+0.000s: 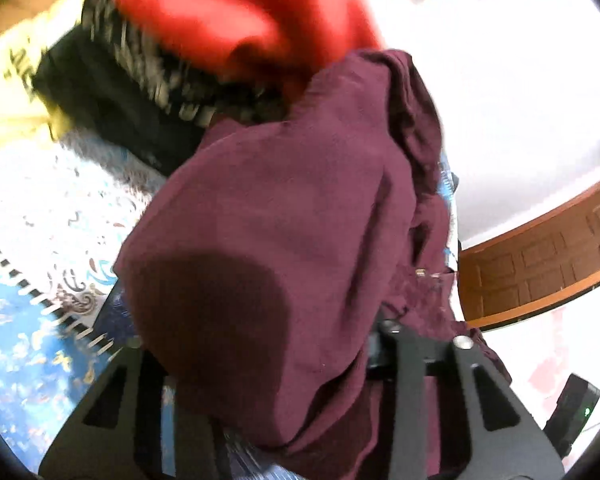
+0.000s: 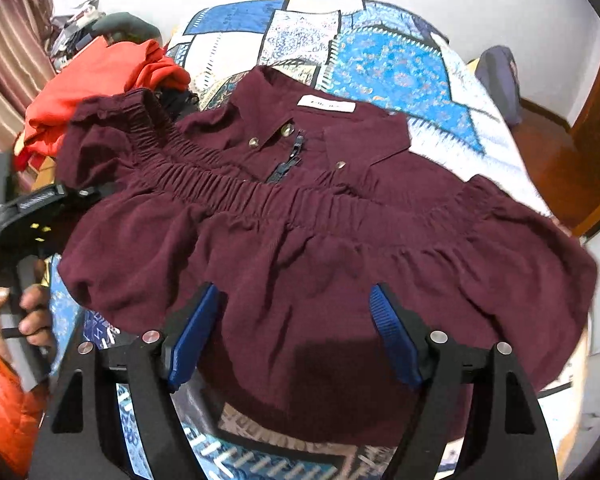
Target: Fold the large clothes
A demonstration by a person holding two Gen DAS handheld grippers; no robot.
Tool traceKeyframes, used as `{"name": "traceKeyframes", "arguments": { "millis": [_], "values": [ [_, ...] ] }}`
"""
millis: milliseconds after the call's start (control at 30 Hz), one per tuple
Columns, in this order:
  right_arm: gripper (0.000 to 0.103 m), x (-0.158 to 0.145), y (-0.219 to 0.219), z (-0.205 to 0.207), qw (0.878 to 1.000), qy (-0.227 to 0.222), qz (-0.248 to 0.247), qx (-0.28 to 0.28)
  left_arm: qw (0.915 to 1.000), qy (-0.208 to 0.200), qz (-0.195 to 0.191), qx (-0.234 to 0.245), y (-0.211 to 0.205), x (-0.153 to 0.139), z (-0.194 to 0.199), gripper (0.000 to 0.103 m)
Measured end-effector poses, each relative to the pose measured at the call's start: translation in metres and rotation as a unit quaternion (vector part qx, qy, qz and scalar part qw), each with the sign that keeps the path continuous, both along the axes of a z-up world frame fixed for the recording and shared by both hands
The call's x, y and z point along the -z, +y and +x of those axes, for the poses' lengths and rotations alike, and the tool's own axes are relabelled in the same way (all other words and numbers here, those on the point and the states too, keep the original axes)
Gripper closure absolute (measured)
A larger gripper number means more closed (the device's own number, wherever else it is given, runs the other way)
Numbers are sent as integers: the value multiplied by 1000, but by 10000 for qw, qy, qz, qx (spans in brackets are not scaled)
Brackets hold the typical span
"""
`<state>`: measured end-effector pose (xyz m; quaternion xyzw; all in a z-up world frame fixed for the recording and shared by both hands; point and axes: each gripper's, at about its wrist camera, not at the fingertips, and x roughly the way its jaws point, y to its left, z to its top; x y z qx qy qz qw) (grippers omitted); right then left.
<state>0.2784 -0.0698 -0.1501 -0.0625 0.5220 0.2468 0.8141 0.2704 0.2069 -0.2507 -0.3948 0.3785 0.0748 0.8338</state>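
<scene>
1. The right gripper has its blue ribbed pads spread apart above the near hem of the dark maroon corduroy jacket, gripping nothing; probably poised to pinch that edge.
2. The left gripper is draped in maroon cloth, its fingertips hidden, so I cannot tell whether it is clamped; seemingly it lifts the left side to fold it.
3. The jacket lies on a blue-and-white patchwork bedspread.
4. At far left sits a crumpled red garment; white walls and a brown wooden door stand beyond.

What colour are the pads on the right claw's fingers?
Blue, ribbed pads on black arms, clearest in the right wrist view.
</scene>
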Motion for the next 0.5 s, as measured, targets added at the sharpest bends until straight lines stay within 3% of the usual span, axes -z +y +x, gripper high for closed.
{"name": "traceKeyframes", "arguments": {
  "millis": [133,233,333,500],
  "values": [
    [28,-23,-7,-9,9997,-237,53,-12,9986,-495,96,178,-12,-41,-27,74],
    [28,-43,-5,-17,9989,-440,160,-63,9956,-759,466,281,-27,-72,-51,75],
    [28,-55,6,-25,9978,-584,253,-197,9904,-1066,872,72,-35,-102,-85,76],
    [28,-51,51,-36,9956,-367,442,-736,9754,-1263,1770,-353,-27,-147,-126,76]
  ]
}}
